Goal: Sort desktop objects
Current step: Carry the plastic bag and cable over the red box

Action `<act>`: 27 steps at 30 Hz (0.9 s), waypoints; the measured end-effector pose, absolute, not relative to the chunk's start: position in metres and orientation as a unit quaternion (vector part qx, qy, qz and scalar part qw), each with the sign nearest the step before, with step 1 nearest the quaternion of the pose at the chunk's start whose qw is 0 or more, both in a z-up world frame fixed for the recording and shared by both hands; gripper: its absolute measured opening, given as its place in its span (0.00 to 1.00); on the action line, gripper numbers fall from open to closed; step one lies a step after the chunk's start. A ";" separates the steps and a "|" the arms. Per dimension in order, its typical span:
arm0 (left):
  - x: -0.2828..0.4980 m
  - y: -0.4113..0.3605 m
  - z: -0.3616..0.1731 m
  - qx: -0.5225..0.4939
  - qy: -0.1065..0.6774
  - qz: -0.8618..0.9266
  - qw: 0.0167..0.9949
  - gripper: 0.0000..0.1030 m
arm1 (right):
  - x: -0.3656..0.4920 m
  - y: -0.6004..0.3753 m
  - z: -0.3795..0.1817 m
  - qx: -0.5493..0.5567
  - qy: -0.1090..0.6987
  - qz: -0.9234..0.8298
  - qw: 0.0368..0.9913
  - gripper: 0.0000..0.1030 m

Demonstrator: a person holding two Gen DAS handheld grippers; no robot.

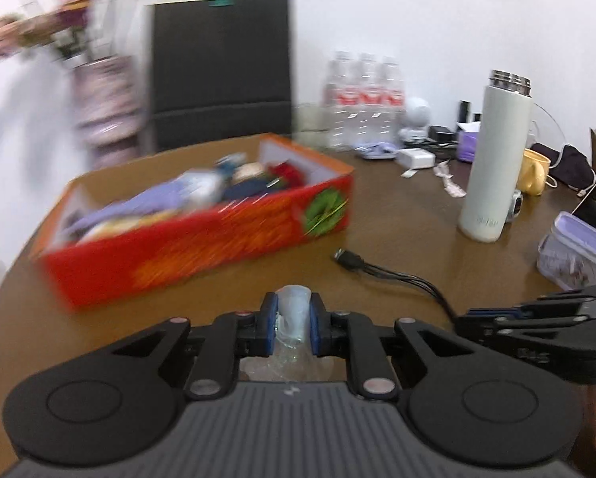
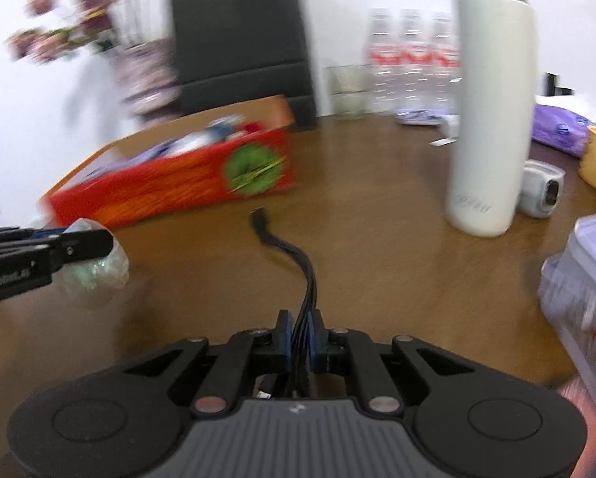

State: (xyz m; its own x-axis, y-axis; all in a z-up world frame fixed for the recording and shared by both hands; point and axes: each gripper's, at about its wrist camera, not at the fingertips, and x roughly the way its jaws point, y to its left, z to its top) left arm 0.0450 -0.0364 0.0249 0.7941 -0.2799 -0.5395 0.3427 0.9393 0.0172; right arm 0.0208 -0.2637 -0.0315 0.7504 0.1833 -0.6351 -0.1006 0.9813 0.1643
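Left gripper [image 1: 293, 320] pinching clear plastic wrap [image 1: 294, 310], right gripper [image 2: 301, 336] clamping the black cable [image 2: 294, 255] (both blurred): lift high, clear the red box [image 1: 202, 235] wall before releasing.

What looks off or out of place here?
Nothing spilled or broken. The red box sits askew, heaped full. The white bottle stands upright. The black cable trails loose from the right gripper.

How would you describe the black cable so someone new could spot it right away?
Start at the red box on the brown table, then look toward the tall white bottle. Between them lies the black cable, its far plug on the wood, its strands pinched in the right gripper. Nothing else nearby is thin, dark and cord-like.
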 end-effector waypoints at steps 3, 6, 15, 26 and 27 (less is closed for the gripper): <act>0.012 -0.009 0.016 0.057 0.277 -0.137 0.949 0.27 | -0.012 -0.238 -0.024 0.045 0.348 0.149 0.924 0.15; -0.011 0.005 0.013 0.049 0.251 -0.109 0.961 0.63 | -0.013 -0.232 -0.005 0.040 0.306 0.159 0.938 0.37; -0.050 0.047 0.013 -0.006 0.245 -0.107 0.964 0.79 | 0.014 -0.163 -0.011 -0.075 0.325 0.300 0.894 0.52; -0.025 0.055 0.005 -0.068 0.280 -0.121 0.950 0.33 | 0.013 -0.130 -0.025 -0.132 0.333 0.330 0.874 0.38; -0.028 0.058 0.007 -0.074 0.274 -0.115 0.952 0.33 | 0.015 -0.127 -0.026 -0.127 0.333 0.335 0.872 0.35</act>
State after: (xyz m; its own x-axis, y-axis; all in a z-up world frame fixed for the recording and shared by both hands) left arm -0.0280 0.0582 0.0070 0.8234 -0.2599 -0.5045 0.1792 0.9626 -0.2034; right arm 0.0151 -0.1270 -0.0265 0.5531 0.5006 -0.6659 -0.6692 0.7431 0.0028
